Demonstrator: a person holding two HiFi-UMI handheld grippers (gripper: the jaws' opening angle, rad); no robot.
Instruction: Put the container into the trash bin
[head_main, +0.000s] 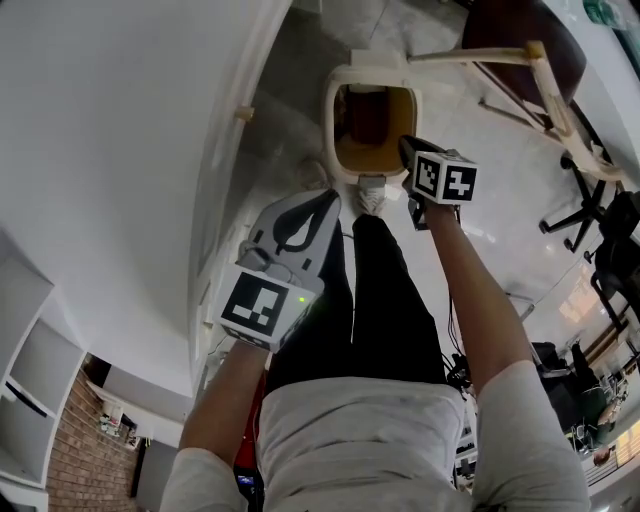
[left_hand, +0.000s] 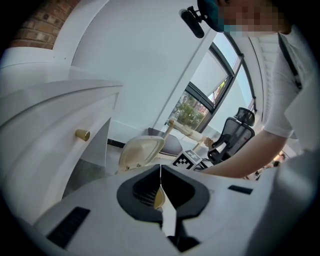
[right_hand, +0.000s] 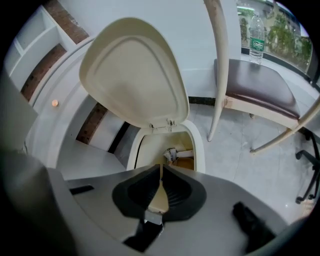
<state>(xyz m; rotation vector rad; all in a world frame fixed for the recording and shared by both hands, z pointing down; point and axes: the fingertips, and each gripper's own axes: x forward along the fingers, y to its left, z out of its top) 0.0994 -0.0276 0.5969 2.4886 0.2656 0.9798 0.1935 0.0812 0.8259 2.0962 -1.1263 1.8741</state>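
Note:
A cream pedal trash bin (head_main: 342, 75) stands on the floor with its lid (right_hand: 132, 75) raised. The person's shoe (head_main: 370, 193) is at its base. Inside the bin lies a pale boxy thing (right_hand: 174, 152), which may be the container; I cannot tell for sure. My right gripper (head_main: 408, 146) hovers over the bin's near right rim, shut and empty; in the right gripper view the right gripper (right_hand: 160, 170) points into the opening. My left gripper (head_main: 328, 198) is held lower left of the bin, shut with nothing in it. In the left gripper view the left gripper (left_hand: 160, 170) points toward the lid (left_hand: 142, 151).
A white cabinet (head_main: 150, 150) with a brass knob (left_hand: 82, 134) runs along the left. A wooden chair with a dark seat (right_hand: 255, 85) stands right of the bin, with a water bottle (right_hand: 256, 37) behind it. An office chair (head_main: 600, 200) is further right.

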